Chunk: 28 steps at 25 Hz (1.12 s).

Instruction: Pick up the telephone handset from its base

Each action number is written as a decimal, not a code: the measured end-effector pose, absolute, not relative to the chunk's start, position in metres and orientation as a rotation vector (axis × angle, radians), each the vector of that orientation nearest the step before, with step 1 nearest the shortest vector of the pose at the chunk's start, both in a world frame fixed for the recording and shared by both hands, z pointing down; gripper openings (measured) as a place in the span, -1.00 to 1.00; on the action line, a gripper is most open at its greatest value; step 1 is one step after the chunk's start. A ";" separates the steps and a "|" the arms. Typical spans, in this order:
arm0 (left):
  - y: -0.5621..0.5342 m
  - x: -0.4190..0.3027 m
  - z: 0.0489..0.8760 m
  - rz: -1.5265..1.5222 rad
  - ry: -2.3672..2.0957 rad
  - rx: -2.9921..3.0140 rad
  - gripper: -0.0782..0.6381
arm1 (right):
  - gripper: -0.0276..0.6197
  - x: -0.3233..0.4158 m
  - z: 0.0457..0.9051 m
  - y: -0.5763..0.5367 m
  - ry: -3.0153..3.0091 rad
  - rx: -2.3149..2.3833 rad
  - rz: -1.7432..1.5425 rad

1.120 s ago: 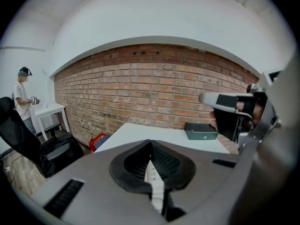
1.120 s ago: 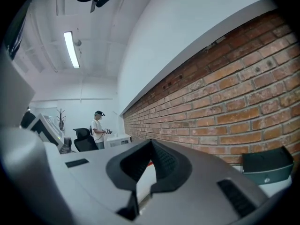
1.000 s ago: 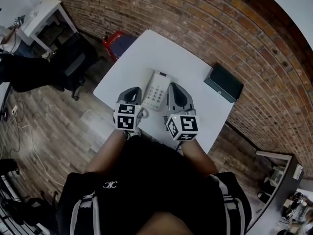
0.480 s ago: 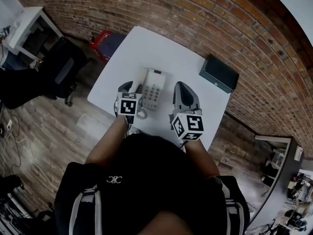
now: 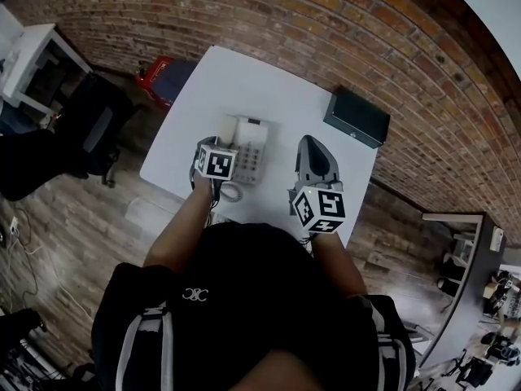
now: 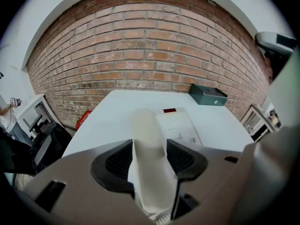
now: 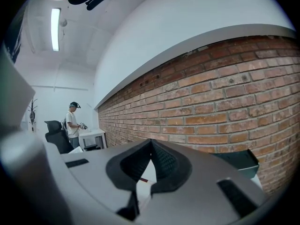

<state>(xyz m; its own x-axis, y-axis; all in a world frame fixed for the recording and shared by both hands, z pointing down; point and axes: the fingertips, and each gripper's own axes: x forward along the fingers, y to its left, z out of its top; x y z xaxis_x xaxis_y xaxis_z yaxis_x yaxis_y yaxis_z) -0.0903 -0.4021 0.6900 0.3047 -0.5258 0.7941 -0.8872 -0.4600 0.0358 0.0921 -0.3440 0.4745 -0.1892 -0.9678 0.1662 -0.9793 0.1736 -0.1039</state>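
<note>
A white telephone base (image 5: 256,151) with a keypad sits on the white table (image 5: 269,88); the handset (image 5: 227,130) lies in the cradle on its left side. My left gripper (image 5: 216,145) points steeply down over the handset's near end. In the left gripper view its jaws are opening, the handset (image 6: 149,139) runs between the black pads (image 6: 119,161), and the base (image 6: 180,125) lies just right of it. My right gripper (image 5: 314,145) hovers right of the phone, nearly level, shut and empty (image 7: 150,146).
A dark box (image 5: 356,117) stands at the table's far right by the brick wall. The phone's coiled cord (image 5: 230,191) trails off the near edge. A black chair (image 5: 98,120) and a red item (image 5: 155,72) are on the floor to the left. A person stands far off (image 7: 72,123).
My left gripper has dropped forward onto the handset's near end and its jaws have spread from shut to wide. The right gripper has drifted right, away from the phone.
</note>
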 end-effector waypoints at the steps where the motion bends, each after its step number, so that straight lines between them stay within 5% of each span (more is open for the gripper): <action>1: -0.403 -0.090 0.693 1.021 -1.249 2.091 -0.15 | -0.92 0.095 0.476 -0.343 -2.348 1.970 0.295; 14: -0.406 -0.095 0.693 0.930 -1.324 2.021 -0.21 | -0.92 0.116 0.479 -0.344 -2.266 2.069 0.318; 28: -0.399 -0.099 0.602 0.678 -1.413 2.206 -0.22 | -0.92 0.086 0.469 -0.344 -2.386 1.995 0.306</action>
<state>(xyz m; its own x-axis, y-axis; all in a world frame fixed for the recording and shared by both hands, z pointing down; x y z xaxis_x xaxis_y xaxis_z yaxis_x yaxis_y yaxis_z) -0.0994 -0.3993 0.6024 0.3606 -0.7058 0.6098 -0.9174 -0.3865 0.0950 0.0860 -0.3438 0.4692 -0.1850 -0.9731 0.1375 -0.9763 0.1659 -0.1393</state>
